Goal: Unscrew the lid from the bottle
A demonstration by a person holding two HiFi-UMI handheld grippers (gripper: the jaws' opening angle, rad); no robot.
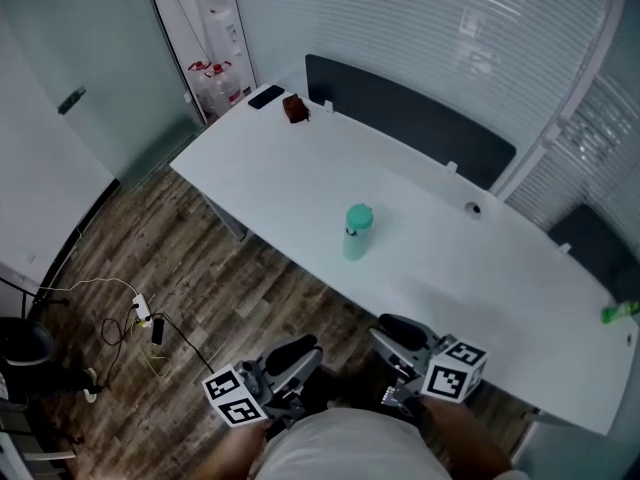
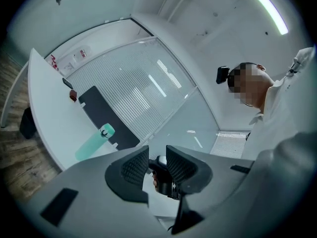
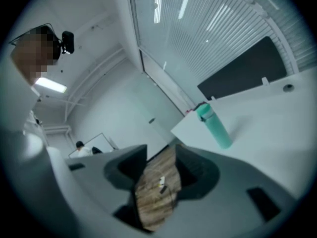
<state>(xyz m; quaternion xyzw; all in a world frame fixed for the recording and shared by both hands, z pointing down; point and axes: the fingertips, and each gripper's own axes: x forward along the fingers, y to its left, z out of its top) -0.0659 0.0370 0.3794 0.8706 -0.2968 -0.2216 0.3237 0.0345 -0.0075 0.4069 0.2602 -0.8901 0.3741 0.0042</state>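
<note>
A teal bottle (image 1: 356,238) with its teal lid (image 1: 359,215) on top stands upright in the middle of the white table (image 1: 300,178). Both grippers hang near the person's body, short of the table's near edge and over the wood floor. My left gripper (image 1: 298,355) is open, with nothing between its jaws; in the left gripper view the bottle (image 2: 93,144) is far off, up and left of the left gripper (image 2: 157,165). My right gripper (image 1: 397,331) is open too. In the right gripper view only floor shows through the right gripper (image 3: 161,170), and the bottle (image 3: 214,125) stands well beyond.
A black phone (image 1: 266,96) and a brown object (image 1: 294,108) lie at the table's far left corner. A dark partition panel (image 1: 410,118) runs along the far edge. A green item (image 1: 620,312) sits at the right end. A power strip with cables (image 1: 142,313) lies on the floor.
</note>
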